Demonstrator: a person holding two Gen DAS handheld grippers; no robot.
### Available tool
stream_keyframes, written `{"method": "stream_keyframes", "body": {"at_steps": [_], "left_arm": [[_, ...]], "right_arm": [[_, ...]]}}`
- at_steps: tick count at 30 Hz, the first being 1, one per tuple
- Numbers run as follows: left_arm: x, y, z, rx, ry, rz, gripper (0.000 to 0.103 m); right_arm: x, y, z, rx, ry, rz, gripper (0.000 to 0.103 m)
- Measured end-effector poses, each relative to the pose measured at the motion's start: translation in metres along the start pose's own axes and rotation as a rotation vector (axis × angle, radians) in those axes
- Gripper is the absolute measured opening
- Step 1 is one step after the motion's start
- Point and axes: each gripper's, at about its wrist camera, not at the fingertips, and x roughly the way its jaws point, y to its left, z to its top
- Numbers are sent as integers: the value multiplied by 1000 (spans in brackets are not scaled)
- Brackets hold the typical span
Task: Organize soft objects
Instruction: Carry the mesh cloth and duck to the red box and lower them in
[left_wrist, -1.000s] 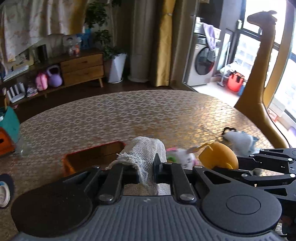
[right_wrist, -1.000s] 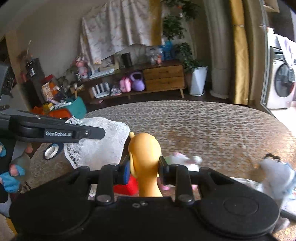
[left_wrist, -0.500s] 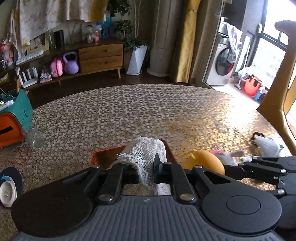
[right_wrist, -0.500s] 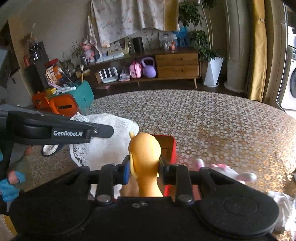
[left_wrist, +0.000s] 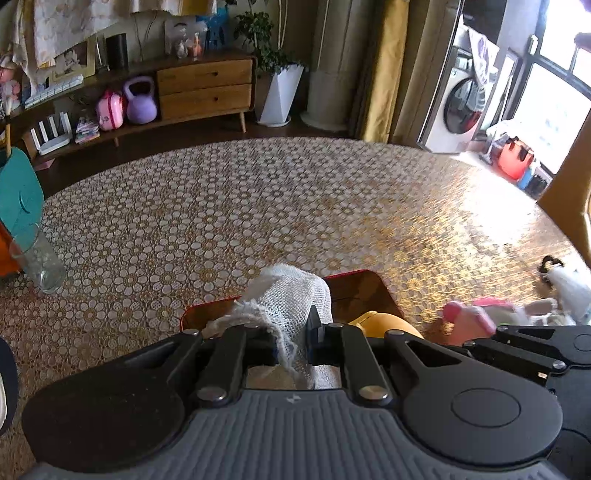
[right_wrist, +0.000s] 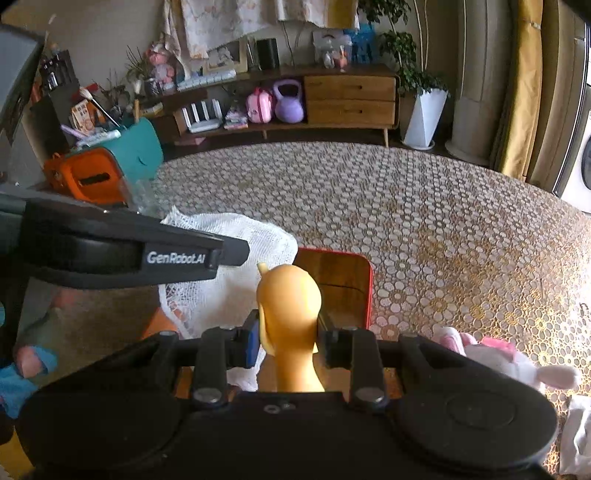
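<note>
1. White mesh cloth (left_wrist: 291, 295) pinched tight in left gripper (left_wrist: 291, 347), hanging over the red wooden box (left_wrist: 354, 291).
2. Right gripper (right_wrist: 287, 343) clamps the yellow soft toy (right_wrist: 288, 306), also above the box.
3. Neither dropped in yet.
4. Left to do: pink-white plush (right_wrist: 495, 356) on the table (left_wrist: 258, 206), likely more at far right.

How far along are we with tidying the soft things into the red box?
Done: nothing visibly lies in the red box yet. In hand: the left gripper pinches the white mesh cloth and the right gripper clamps the orange toy, both above the box. Left: releasing both, then the pink-and-white plush and the white item on the table.
</note>
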Motion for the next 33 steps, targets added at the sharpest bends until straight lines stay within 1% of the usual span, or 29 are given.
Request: {"method": "stream_keyframes", "body": {"at_steps": [7,14,17,22,25,28,30,33], "left_arm": [[34,8,-3,-3,49,15,12],[56,11,-9,3,97,16,12],[60,13,-12,1,111,14,12],[68,9,-17,18,147,27,12],[70,9,-19,4,163,20,12],[72,10,-22,-12,171,27,13],[72,12,-22,-19,174,28,14],[71,13,-21,-26,179,26,15]], "right_arm": [[31,-3,-1,-11,51,-2,29],[51,0,-12,-45,102,-12,30],[55,1,-15,-47,116,-10,30],[57,10,-17,-98,118,-34,33],[57,11,-17,-102,120,-32,33],[56,9,-17,-96,118,-26,36],[54,8,-17,-96,116,-20,42],[52,8,-16,-100,113,-18,44]]}}
